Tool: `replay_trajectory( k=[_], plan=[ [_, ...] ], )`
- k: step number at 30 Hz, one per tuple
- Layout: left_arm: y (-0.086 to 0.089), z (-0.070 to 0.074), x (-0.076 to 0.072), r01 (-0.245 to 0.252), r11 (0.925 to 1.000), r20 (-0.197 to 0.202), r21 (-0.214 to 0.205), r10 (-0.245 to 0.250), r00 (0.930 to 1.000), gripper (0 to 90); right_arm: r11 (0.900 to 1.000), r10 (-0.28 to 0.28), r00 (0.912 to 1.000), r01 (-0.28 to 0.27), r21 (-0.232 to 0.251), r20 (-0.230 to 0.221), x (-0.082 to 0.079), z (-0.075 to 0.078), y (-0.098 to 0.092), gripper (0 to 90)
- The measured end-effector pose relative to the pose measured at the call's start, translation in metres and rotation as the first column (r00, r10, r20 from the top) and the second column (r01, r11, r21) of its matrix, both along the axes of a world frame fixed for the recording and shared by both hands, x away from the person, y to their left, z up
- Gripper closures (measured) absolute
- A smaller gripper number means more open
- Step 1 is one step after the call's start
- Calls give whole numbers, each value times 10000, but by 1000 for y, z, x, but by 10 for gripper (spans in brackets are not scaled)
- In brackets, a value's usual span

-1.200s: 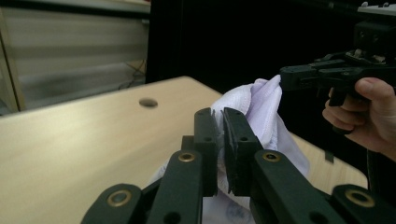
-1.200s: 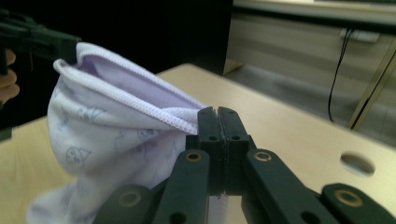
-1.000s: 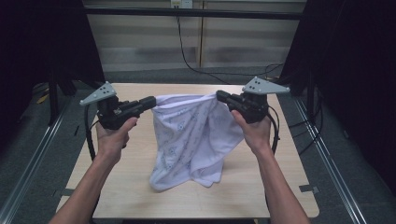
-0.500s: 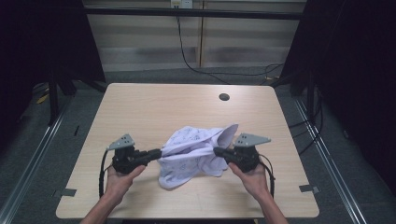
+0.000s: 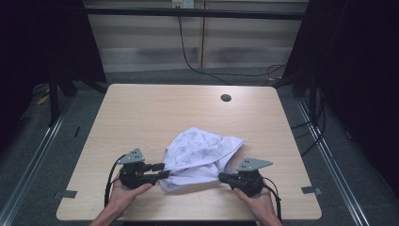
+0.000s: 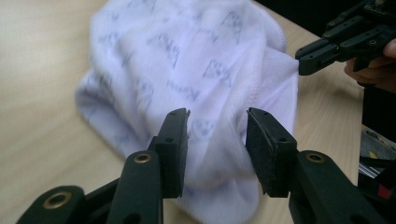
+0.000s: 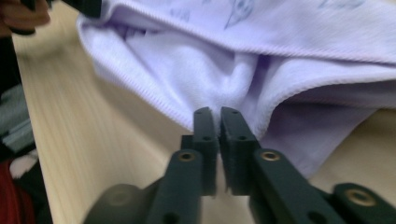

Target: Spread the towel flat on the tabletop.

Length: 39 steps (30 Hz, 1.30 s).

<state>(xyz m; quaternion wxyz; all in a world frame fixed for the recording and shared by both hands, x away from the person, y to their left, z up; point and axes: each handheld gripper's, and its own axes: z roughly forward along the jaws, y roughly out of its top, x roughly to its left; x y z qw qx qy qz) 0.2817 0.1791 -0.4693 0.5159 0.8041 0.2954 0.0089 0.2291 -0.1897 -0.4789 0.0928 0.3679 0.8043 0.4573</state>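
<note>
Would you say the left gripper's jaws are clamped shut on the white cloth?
No; the left gripper has jaws standing apart, just opened, with the white cloth loose between them.

**Obscured and Indistinct Areas**

The printed pattern on the white cloth (image 6: 187,70) is motion-blurred and unreadable in the left gripper view. In the right gripper view, the cloth (image 7: 261,56) is cut off by the top and right edges.

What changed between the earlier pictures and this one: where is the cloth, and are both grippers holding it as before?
Both hands came down toward the near edge, laying the white printed cloth in a heap on the table. The left gripper has just been opening: its jaws stand apart, cloth loose between them. The right gripper has just been opening slightly, though its jaws look nearly closed at the cloth's hem. The table's hole is unchanged.
</note>
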Motion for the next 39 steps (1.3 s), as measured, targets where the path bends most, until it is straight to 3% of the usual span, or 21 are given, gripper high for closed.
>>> replay_trajectory(
  k=[1,2,5,7,10,12,15,18,21,23,25,27,28,30,33,39],
  plan=[
    [-4,3,6,-52,9998,-4,-208,52,10000,592,9990,-283,9994,276,362,201,3,5,-5,766],
    [-6,4,9,-95,9998,85,-157,97,9999,610,9979,-416,9987,402,498,279,5,7,-7,725],
    [-14,-1,17,-216,9997,-37,-105,215,9998,598,9953,-807,9954,777,584,517,11,12,-9,622],
    [-19,-8,23,-339,9986,84,413,335,9994,579,9952,-939,9941,922,330,543,17,11,-9,580],
    [-18,-23,31,-585,9921,-156,1108,606,9980,583,9944,-1038,9941,1043,-170,305,30,1,-9,522],
    [-16,-28,31,-598,9875,-138,1455,624,9980,600,9905,-1293,9912,1304,-432,277,38,-5,-10,479],
    [-13,-28,30,-553,9865,-220,1540,594,9980,626,9893,-1405,9893,1419,-344,402,47,-5,-10,433],
    [-10,-30,24,-401,9853,-370,1661,469,9982,643,9919,-1254,9918,1248,241,232,56,-9,-6,390],
    [-4,-29,14,-178,9851,-515,1711,270,9983,651,9963,-848,9964,847,-169,-70,62,-21,6,369],
    [1,-29,6,55,9857,-713,1682,66,9974,651,9962,-760,9971,758,-438,-12,65,-25,13,425],
    [7,-28,-1,58,9864,-796,1643,74,9968,651,9987,-467,9989,468,-220,66,66,-25,18,624],
    [11,-28,-5,199,9882,-891,1521,-63,9960,650,9988,-291,9994,297,-387,166,69,-24,24,798],
    [13,-27,-5,196,9887,-873,1488,-66,9962,646,9997,-130,9998,133,-213,156,71,-23,27,853],
    [15,-23,-2,84,9925,-773,1221,11,9970,588,10000,-53,9999,53,30,152,75,-22,33,869],
    [11,-13,6,-26,9952,-301,977,56,9995,526,9996,32,10000,-34,296,82,81,-22,40,873],
    [-15,-2,33,-41,9991,87,430,37,10000,410,9989,122,9997,-132,459,228,85,-14,42,874]
  ],
)
